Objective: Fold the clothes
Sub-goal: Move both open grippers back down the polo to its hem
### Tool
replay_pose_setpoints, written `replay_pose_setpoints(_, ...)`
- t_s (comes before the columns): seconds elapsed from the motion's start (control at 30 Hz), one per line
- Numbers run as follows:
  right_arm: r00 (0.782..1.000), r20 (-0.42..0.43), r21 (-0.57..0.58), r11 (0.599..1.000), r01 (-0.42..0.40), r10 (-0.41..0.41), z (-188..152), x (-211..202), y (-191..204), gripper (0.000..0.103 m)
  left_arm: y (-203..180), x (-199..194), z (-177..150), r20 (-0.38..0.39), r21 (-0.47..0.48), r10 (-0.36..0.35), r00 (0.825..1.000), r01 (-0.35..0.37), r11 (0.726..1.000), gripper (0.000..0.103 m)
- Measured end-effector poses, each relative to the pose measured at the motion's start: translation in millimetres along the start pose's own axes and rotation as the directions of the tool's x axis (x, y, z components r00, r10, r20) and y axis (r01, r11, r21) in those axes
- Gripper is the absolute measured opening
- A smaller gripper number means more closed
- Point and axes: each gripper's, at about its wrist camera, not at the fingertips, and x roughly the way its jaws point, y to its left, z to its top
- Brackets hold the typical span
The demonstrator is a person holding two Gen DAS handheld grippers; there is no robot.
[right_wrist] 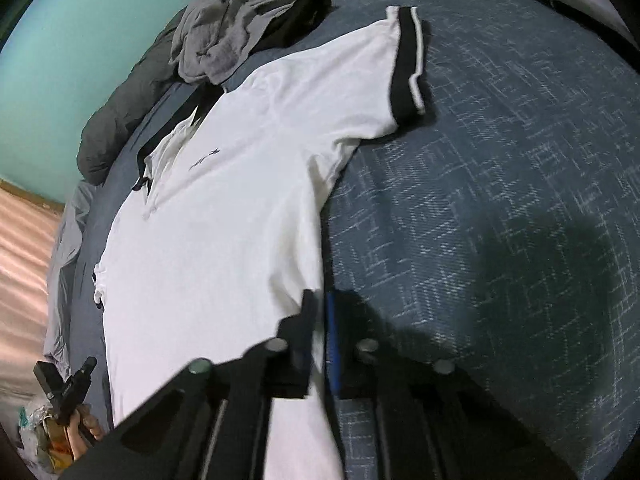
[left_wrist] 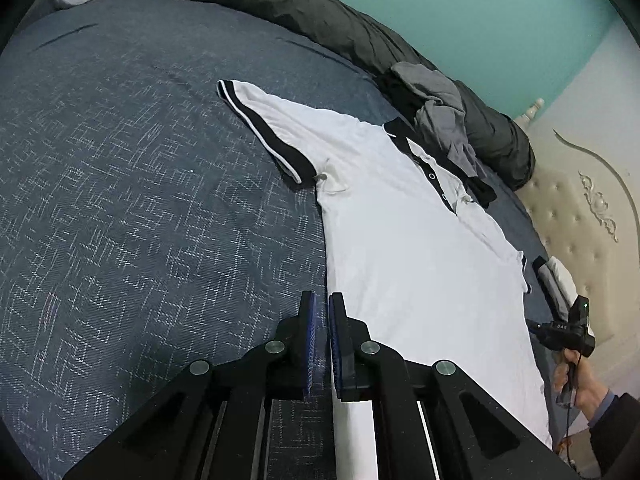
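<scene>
On bed [left_wrist: 120, 200]: polo shirt [left_wrist: 400, 240], both grippers [left_wrist: 323, 300] w/ hem.

blue bedspread [left_wrist: 140, 200] | dk duvet roll [left_wrist: 320, 20] | teal wall [left_wrist: 480, 8] | headboard [left_wrist: 580, 208]

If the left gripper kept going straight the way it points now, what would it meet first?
Probably the side edge of the white polo shirt where it meets the blue bedspread, just beyond the left gripper; depth is unclear.
</scene>
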Motion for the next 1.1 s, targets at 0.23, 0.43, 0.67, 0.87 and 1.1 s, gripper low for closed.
replay_pose_setpoints(0.23, 0.999, 0.008, -0.072, 0.996, 0.047, -0.047, 7.8, -8.8, 6.7, 0.002, -0.3, -0.9, -0.7, 0.001, 0.01, 0.009, 1.0, -0.009, 1.0, 0.007)
replay_pose_setpoints(0.43, 0.988, -0.016, -0.215, 0.966, 0.144, -0.151, 11.4, -6.9, 14.1, 0.002, -2.7, 0.8, -2.8, -0.005, 0.023, 0.015, 1.0, -0.015, 1.0, 0.007)
replay_pose_setpoints(0.67, 0.971, 0.006, -0.277, 0.932, 0.232, -0.24, 12.5, 3.1, 14.8, 0.001, -4.3, 2.4, -4.5, -0.009, 0.026, 0.013, 1.0, -0.013, 1.0, 0.007)
replay_pose_setpoints(0.87, 0.995, -0.011, -0.16, 0.983, 0.094, -0.097, 7.2, -12.4, 1.7, 0.005, -5.7, 0.7, -3.1, -0.003, 0.025, 0.003, 1.0, -0.003, 1.0, 0.007)
replay_pose_setpoints(1.1, 0.999, -0.053, -0.071, 0.997, -0.002, -0.002, -18.3, -13.3, -3.6, 0.032, -9.1, -0.1, -4.6, -0.003, 0.033, 0.001, 1.0, 0.0, 0.999, 0.007)
